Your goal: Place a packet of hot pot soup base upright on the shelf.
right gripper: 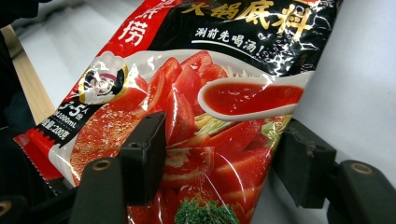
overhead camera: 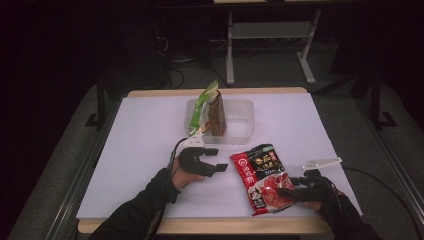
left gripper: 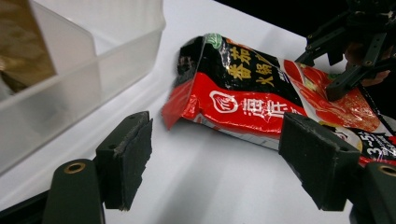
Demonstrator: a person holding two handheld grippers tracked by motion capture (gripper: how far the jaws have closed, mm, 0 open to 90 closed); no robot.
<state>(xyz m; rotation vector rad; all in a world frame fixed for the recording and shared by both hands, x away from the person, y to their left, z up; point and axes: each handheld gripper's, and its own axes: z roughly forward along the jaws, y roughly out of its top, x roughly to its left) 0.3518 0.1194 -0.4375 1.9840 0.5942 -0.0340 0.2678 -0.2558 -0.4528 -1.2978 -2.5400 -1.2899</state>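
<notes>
In the high view, a red and black soup-base pouch [overhead camera: 263, 178] lies flat on the white surface [overhead camera: 145, 145] near its near edge, right of centre, its long axis running from the near edge up and slightly left toward the clear plastic tub [overhead camera: 240, 125] at the far middle, where a green packet [overhead camera: 202, 107] and a brown packet [overhead camera: 216, 114] stand upright. The right gripper [overhead camera: 280, 191] lies over the pouch's near end, reaching in from the right edge; the left gripper [overhead camera: 216, 159] sits just left of the pouch's far end, apart from it. In the left gripper view, the jaws stand spread with nothing between them, and the pouch [left gripper: 261, 98] lies ahead with its crumpled top corner turned toward them, the tub wall [left gripper: 84, 79] to one side. In the right gripper view, the jaws straddle the pouch's [right gripper: 205, 116] lower end across its width, spread, the pads seeming not to press yet. The right hand looks nearer to a hold; closing across the short axis should seize the near end.
</notes>
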